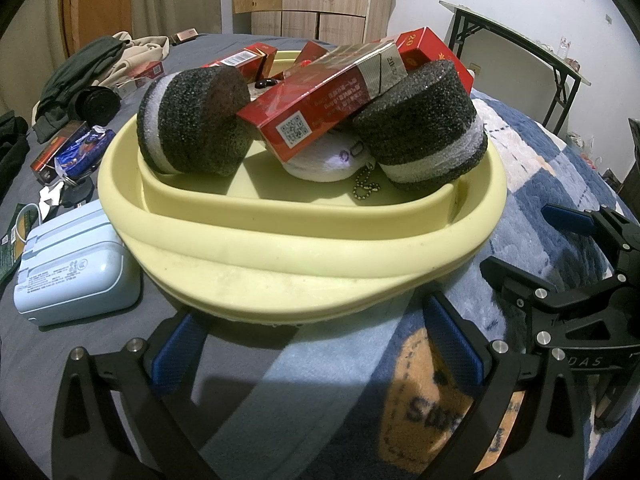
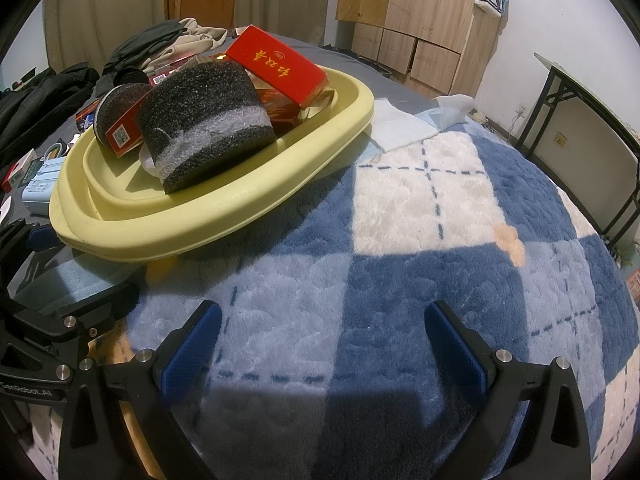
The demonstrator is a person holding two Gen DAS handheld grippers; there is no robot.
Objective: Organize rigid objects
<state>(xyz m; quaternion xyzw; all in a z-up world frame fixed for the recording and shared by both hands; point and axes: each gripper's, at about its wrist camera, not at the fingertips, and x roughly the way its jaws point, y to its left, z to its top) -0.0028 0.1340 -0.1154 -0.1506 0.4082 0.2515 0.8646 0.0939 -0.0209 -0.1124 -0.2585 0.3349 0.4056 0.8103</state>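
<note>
Both gripper (image 1: 320,344) jaws gape empty just short of the yellow basin (image 1: 304,248).

Both tongs, left (image 1: 316,344) and right (image 2: 320,344), are black skeletal frames with silver screws and blue ribbed pads.

Bed (image 2: 400,240): plaid blanket (image 2: 420,184), yellow basin (image 1: 304,276), clothes (image 1: 92,68).

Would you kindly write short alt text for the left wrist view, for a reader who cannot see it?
A pale yellow plastic basin on a bed holds two black-and-white foam cylinders with a red cardboard carton leaning across them. The open left gripper sits just short of the basin's near rim, holding nothing. A light blue plastic case lies to the basin's left.
</note>
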